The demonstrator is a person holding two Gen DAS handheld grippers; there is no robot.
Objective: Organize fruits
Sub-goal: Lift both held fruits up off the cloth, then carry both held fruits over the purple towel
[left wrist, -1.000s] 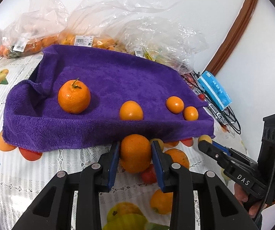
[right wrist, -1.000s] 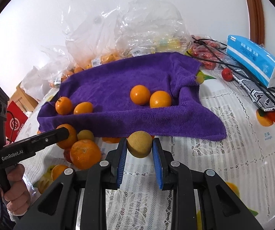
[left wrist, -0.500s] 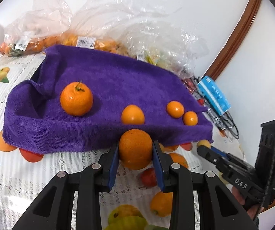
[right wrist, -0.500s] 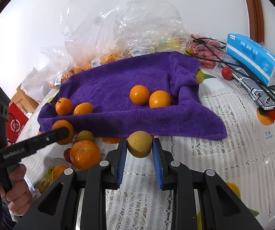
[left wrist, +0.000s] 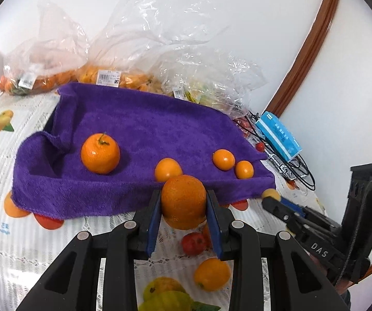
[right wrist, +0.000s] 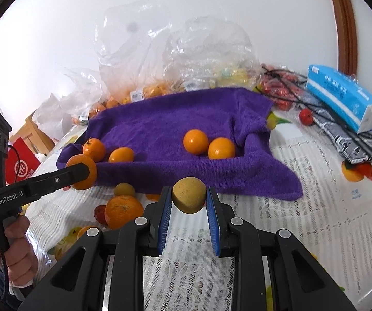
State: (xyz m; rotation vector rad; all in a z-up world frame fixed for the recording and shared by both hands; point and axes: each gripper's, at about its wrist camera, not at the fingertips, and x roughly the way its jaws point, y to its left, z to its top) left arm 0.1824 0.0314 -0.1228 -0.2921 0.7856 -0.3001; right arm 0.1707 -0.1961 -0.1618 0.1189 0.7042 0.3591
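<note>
Ahead and far right of the right hand-held gripper: a blue-and-white tissue pack [right wrist: 343,97], lying over a tangle of black cables [right wrist: 351,134] and a patterned pouch [right wrist: 346,142] on the worktop [right wrist: 315,223], covered by a white lace cloth with fruit prints. Far ahead, against the white wall [right wrist: 186,13], crumpled clear plastic bags [right wrist: 175,51] with price stickers, and a brown wooden door frame [right wrist: 343,20] rising at upper right. Far left, beyond the worktop edge, a red carton [right wrist: 20,165] beside a wooden piece [right wrist: 37,136].

"DAS" on right tool [left wrist: 271,199]; "GenRobot.AI" on left tool [right wrist: 82,172].
</note>
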